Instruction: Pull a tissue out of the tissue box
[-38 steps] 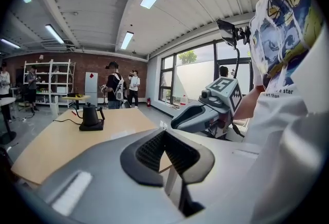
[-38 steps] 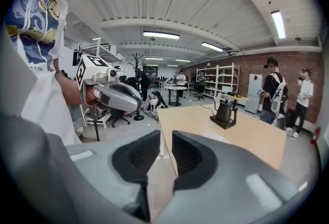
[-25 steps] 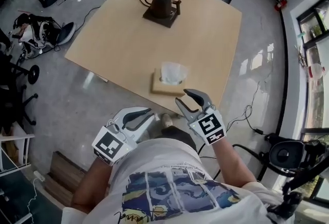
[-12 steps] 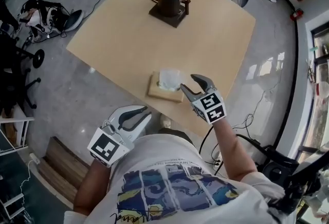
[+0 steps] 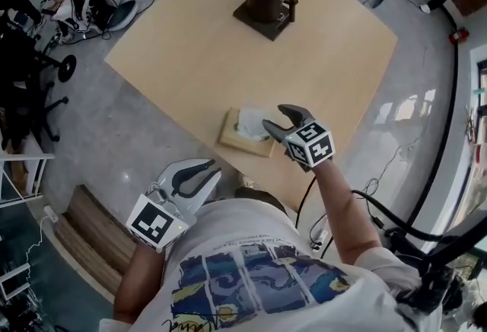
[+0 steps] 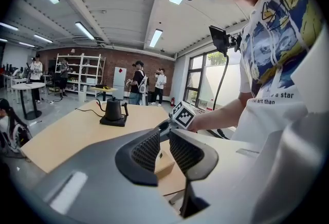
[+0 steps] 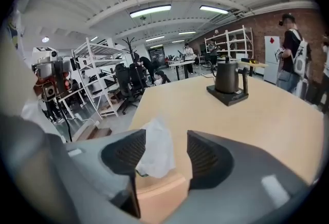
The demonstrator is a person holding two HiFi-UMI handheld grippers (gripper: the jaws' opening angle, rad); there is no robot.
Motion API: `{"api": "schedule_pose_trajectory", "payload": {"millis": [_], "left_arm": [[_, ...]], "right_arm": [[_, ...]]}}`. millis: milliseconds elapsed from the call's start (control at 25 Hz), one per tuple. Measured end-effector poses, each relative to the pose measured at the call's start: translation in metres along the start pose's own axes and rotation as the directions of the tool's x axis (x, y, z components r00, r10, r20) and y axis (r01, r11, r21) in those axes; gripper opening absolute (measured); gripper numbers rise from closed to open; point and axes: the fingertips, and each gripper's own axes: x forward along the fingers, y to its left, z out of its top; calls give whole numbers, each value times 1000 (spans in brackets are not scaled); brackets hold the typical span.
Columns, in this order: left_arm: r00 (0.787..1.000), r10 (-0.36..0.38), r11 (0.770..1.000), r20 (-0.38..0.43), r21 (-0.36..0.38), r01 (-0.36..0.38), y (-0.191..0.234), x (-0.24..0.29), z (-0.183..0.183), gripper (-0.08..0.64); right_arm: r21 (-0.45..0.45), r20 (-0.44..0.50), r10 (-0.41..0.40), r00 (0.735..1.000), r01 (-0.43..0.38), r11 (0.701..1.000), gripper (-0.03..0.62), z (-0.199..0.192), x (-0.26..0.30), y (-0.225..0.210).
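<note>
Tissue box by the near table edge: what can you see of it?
The tissue box is a low, squarish, pale tan box, wood or cardboard by its look, lying flat on the table near the edge closest to the person. A crumpled white tissue stands up from its top opening. The right gripper hovers over it, jaws opening on either side of the tissue, pads not pressing it.

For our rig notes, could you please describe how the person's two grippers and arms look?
The left gripper and right gripper are grey shells with dark, ribbed fingers and a black-and-white marker cube behind. The arms are bare below a white printed T-shirt. The right gripper's fingers are opening, the tissue between them.
</note>
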Motion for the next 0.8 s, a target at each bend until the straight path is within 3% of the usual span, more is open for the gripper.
{"api": "schedule_pose_trajectory", "payload": {"millis": [280,520,680,800], "left_arm": [[999,33,999,-2,-38,-34,0,3,4,63],[999,43,999,-11,-32,-44,6,2,1,63],[999,40,999,-14,-24,-40,7,3,1,63],[999,29,999,-17,-22,-30,7,3,2,63]], "right_arm": [[26,-35,119,992,-118,993,239,-7,24,10],[12,-43,138,990,-137,990,216,-6,31,16],[8,-53,127,991,-126,992,160,-10,31,14],[6,-36,99,994,-99,995,84,-9,28,10]]}}
